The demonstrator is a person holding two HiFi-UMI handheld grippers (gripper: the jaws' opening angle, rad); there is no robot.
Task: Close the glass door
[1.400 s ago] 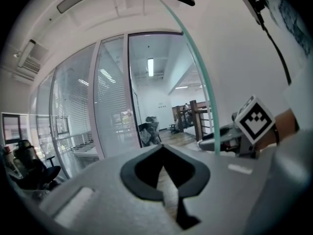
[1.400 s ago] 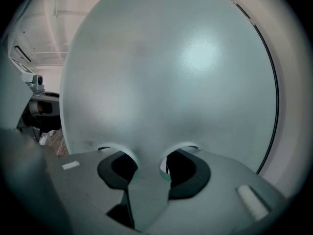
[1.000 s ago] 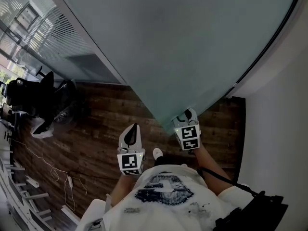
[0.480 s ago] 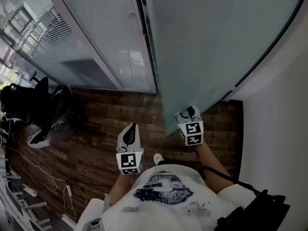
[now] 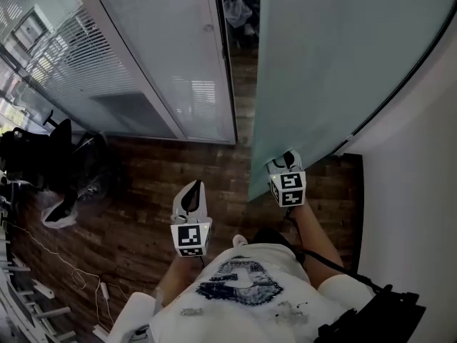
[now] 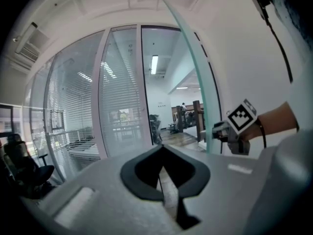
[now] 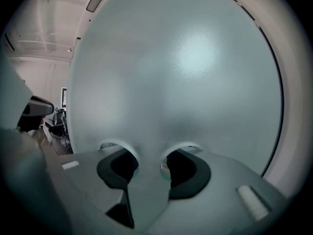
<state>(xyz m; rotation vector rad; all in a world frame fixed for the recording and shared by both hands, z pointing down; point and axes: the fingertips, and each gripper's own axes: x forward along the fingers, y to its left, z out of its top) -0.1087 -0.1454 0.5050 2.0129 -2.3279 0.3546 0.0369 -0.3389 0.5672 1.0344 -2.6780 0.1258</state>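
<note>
Right gripper view shows my right gripper with its jaws standing apart and both pad tips set squarely against the frosted face of the glass door; nothing lies between them, so this is a push contact, not a grip. The door fills everything ahead of these jaws, and its free edge lies off to their left. My left gripper has its jaws closed together on nothing and hangs clear of the door, which stands ahead and to the right of those jaws. From the head view, an open gap remains between the door's free edge and the door frame, with the fixed glass panel beyond it, so I judge the closing as under way and unfinished. To do this step well, I would keep both right pads flat on the glass near the free edge, where leverage is best, and press evenly so that neither tip skids on the smooth surface. I would ease off as the edge nears the frame to avoid a slam. The left jaws should stay out of the closing gap.
</note>
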